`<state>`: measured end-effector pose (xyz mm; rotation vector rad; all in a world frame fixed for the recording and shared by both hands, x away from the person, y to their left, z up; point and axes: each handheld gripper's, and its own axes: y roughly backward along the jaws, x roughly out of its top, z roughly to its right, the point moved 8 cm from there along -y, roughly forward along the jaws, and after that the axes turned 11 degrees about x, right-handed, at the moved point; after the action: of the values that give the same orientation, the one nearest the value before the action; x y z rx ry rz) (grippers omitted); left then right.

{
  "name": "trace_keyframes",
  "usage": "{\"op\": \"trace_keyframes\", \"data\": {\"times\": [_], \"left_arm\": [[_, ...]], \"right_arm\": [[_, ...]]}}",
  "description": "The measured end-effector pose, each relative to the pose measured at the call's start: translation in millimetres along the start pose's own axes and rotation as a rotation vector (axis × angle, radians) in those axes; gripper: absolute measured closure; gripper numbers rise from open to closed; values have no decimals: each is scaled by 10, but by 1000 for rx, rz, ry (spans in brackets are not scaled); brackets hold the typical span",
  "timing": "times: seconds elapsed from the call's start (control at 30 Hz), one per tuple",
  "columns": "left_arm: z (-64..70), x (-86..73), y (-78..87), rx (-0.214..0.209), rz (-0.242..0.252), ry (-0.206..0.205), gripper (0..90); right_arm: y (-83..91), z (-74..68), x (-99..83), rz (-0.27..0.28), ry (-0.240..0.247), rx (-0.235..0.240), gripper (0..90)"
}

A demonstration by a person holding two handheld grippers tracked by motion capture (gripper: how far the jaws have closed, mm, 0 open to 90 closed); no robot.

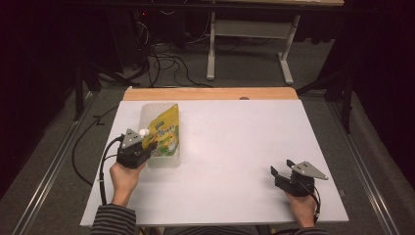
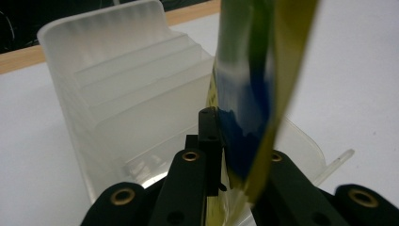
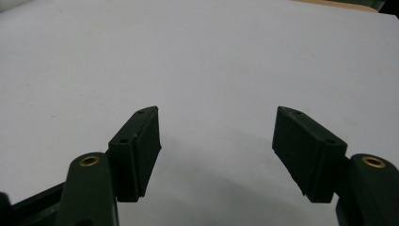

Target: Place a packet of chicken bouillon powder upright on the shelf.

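Left gripper fingers clamped on near edge of yellow pouch; pouch stands on edge inside translucent ribbed bin at left of white counter. In left gripper view, pouch sits against right-hand wall, stepped dividers of bin beside it. Right gripper rests near right, well apart, fingers spread, holding nothing. We judge step as seating pouch: we lower it straight, keep it clear of dividers, let go only once base rests on bin floor.
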<state>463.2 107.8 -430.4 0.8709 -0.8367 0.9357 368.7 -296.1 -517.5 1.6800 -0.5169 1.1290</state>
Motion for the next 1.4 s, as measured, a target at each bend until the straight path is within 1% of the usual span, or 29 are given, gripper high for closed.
{"op": "trace_keyframes", "data": {"times": [0.17,0.23,0.27,0.3,0.37,0.47,0.53,0.63,0.67,0.8,0.83,0.9,0.97,1.07,1.2,1.27,1.4], "left_arm": [[-33,55,52,-4,16,19,847],[-36,65,71,-6,17,23,813],[-36,68,80,-6,18,26,813],[-43,75,87,-4,22,26,793],[-55,102,101,1,37,40,748],[-94,126,107,23,48,54,664],[-113,122,116,31,45,54,628],[-123,134,131,37,52,45,603],[-139,161,139,49,62,61,573],[-168,180,168,63,75,70,541],[-175,182,179,67,77,74,527],[-197,178,202,79,78,69,497],[-214,189,237,81,89,77,474],[-248,181,296,88,96,90,458],[-267,182,345,100,102,81,443],[-266,208,401,91,117,98,441],[-275,210,486,88,125,105,435]], "right_arm": [[0,-1,0,1,1,0,331],[0,0,1,1,3,-1,331],[-1,0,-1,-1,2,-2,331],[-2,0,-1,-1,1,-2,331],[0,0,0,0,1,-1,331],[0,1,1,1,1,1,330],[3,1,1,3,2,0,330],[1,1,1,2,1,1,330],[1,1,1,2,2,1,330],[5,1,2,4,2,0,330],[5,1,2,4,1,0,330],[3,1,1,3,0,0,330],[3,-1,1,3,-1,1,330],[4,-1,1,3,3,0,330],[5,2,2,5,0,1,329],[6,0,3,7,2,3,329],[4,0,2,4,1,2,329]]}}
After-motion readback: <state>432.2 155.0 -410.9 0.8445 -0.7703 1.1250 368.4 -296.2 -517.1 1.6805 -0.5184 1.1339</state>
